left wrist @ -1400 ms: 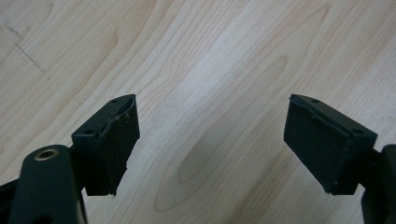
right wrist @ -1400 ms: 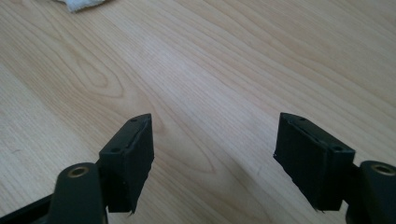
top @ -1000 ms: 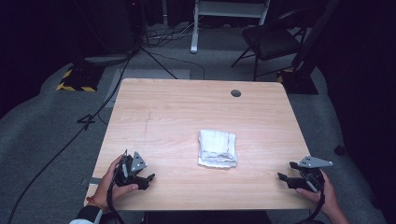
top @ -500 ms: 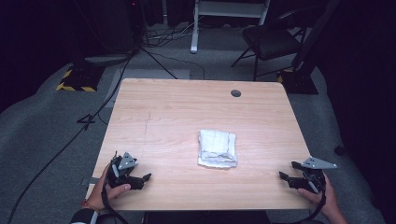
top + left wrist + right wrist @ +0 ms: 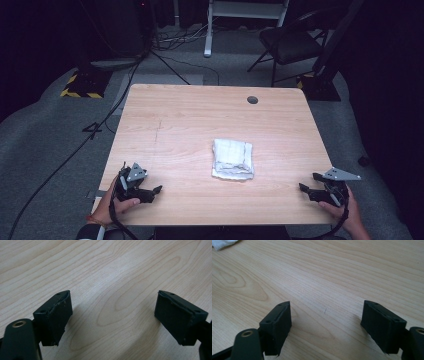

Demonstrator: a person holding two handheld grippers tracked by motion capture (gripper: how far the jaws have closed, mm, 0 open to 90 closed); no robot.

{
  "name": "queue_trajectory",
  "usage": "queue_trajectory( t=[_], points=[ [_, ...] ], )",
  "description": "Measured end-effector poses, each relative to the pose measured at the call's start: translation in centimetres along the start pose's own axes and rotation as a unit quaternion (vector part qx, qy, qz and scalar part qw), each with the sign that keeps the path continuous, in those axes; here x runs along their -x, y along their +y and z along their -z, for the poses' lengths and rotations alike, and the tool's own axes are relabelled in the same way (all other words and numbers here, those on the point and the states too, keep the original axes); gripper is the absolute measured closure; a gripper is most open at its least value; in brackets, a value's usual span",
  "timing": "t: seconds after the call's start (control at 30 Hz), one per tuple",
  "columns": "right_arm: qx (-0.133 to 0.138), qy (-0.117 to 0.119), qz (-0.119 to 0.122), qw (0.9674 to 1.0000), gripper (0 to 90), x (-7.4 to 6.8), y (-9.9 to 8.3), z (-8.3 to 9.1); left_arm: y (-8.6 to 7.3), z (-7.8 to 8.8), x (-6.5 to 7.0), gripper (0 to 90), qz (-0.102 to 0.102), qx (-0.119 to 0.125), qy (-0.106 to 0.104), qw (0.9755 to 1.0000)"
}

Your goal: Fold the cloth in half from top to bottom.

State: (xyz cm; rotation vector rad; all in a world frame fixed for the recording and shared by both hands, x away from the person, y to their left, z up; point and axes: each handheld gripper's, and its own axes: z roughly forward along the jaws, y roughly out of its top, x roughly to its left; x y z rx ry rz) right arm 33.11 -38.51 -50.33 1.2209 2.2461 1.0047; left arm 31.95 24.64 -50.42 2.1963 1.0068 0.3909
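Observation:
A folded white cloth (image 5: pixel 232 158) lies flat a little right of the middle of the wooden table (image 5: pixel 200 125). My left gripper (image 5: pixel 152 192) rests low at the front left corner, held in a hand, and points right toward the cloth. Its own view has its jaws wide apart over bare wood, so the left gripper (image 5: pixel 112 320) is open and holds nothing. My right gripper (image 5: pixel 306 190) sits at the front right corner and points left. It is open too, the right gripper (image 5: pixel 325 325) having only wood between its jaws. A corner of the cloth (image 5: pixel 223 243) peeks in at the top left.
A round grommet hole (image 5: pixel 252 99) marks the far right of the tabletop. Beyond the table stand a dark chair (image 5: pixel 295 42), a white frame (image 5: pixel 245 15) and cables on grey floor. A yellow-black striped base (image 5: pixel 82 85) sits at far left.
My left gripper has slid a little toward the front left corner and turned its jaws to the right. The right gripper has hardly moved. The cloth lies as before.

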Motion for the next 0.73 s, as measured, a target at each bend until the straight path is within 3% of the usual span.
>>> queue_trajectory(
  t=[0.73],
  points=[
    [0.0, 0.0, 0.0, 1.0, 24.4, 0.0, 0.0, 0.0, 0.04, -0.02, -0.03, 14.9, 0.002, -0.002, -0.002, 1.0]
  ],
)
